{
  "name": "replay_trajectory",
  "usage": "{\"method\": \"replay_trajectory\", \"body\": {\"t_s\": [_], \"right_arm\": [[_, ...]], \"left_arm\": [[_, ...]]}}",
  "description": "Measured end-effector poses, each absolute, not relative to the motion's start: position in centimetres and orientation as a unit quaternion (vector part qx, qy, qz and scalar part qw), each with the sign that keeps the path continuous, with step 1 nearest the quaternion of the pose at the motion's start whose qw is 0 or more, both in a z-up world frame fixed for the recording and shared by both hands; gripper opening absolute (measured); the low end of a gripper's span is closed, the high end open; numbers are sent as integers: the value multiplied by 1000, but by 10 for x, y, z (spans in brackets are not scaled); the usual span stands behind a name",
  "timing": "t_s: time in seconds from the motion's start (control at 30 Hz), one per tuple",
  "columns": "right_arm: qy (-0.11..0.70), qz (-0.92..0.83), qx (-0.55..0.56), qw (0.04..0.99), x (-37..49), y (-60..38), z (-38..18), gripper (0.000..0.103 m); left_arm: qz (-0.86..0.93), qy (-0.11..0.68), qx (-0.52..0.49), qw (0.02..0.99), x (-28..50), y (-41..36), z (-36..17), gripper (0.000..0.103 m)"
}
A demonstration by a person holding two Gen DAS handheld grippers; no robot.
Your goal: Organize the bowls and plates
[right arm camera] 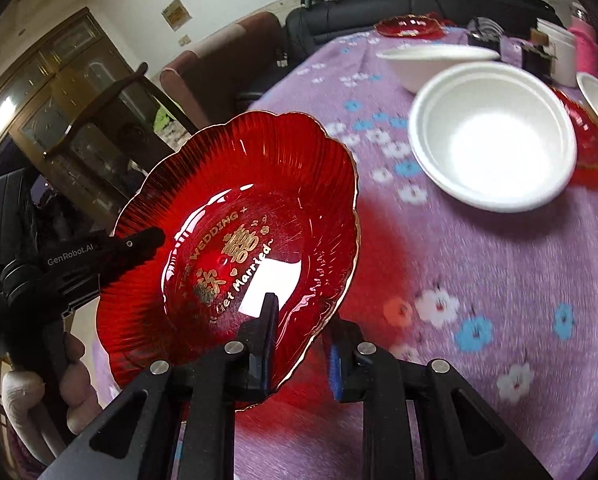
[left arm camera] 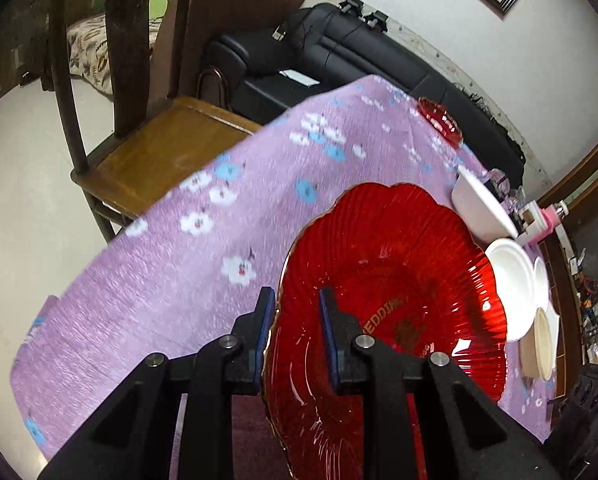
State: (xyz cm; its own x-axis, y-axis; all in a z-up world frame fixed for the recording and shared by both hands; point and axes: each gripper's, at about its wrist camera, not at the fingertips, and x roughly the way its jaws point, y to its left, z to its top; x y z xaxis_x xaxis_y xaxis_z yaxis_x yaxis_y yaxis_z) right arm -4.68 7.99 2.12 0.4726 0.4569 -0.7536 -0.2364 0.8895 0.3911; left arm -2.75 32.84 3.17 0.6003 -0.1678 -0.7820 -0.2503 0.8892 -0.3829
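Note:
A red scalloped glass plate [left arm camera: 395, 280] with gold wedding lettering is held tilted above the purple cloth. My left gripper [left arm camera: 297, 312] straddles its rim, shut on it. In the right wrist view the same red plate [right arm camera: 243, 232] sits between my right gripper's [right arm camera: 301, 328] fingers, which grip its near rim; the left gripper [right arm camera: 139, 240] holds the far rim. A white foam bowl [right arm camera: 495, 140] stands on the cloth to the right, another white bowl [right arm camera: 435, 60] behind it. A second red plate [right arm camera: 411, 26] lies at the far edge.
The table has a purple flowered cloth [right arm camera: 479, 280]. A wooden chair [left arm camera: 159, 144] stands at the table's left side, a black sofa [left arm camera: 339, 52] behind. White bowls [left arm camera: 511, 280] and a tan bowl [left arm camera: 543, 344] lie right of the plate. Cups and a pink bottle [right arm camera: 583, 46] stand far right.

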Motion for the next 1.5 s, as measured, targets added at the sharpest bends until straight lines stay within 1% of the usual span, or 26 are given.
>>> {"method": "replay_trajectory", "body": {"t_s": [0.17, 0.37, 0.43, 0.5, 0.57, 0.63, 0.67, 0.73, 0.77, 0.97, 1.07, 1.2, 1.3, 1.5], "right_arm": [[480, 192, 105, 849, -42, 80, 10, 24], [477, 193, 96, 852, -36, 86, 11, 24], [477, 192, 96, 852, -34, 87, 12, 24], [476, 193, 97, 852, -35, 87, 12, 25], [474, 196, 94, 853, -39, 86, 14, 30], [468, 193, 88, 858, -42, 84, 18, 31], [465, 193, 86, 860, -44, 84, 19, 34], [457, 195, 82, 864, -47, 81, 23, 39], [453, 194, 77, 867, -49, 81, 25, 42], [413, 186, 48, 890, -69, 75, 43, 45], [390, 184, 42, 901, -82, 68, 54, 51], [365, 180, 41, 912, -99, 56, 66, 54], [354, 175, 40, 918, -109, 45, 69, 57], [350, 154, 46, 923, -119, 14, 66, 59]], "left_arm": [[34, 460, -221, 859, -19, 320, 17, 20], [47, 456, -217, 862, -18, 319, 18, 23], [45, 454, -220, 862, -20, 321, 22, 32], [46, 443, -218, 868, -26, 320, 30, 36], [46, 433, -212, 875, -33, 318, 40, 44], [48, 417, -205, 884, -42, 316, 52, 55], [50, 408, -200, 889, -47, 314, 57, 58], [52, 390, -189, 900, -56, 311, 68, 66], [54, 379, -184, 905, -62, 309, 74, 67], [53, 353, -186, 915, -88, 303, 92, 69], [42, 347, -191, 917, -99, 297, 99, 71], [21, 345, -183, 920, -107, 281, 107, 75], [7, 347, -177, 921, -109, 266, 111, 76], [-18, 354, -170, 920, -113, 244, 111, 76]]}}
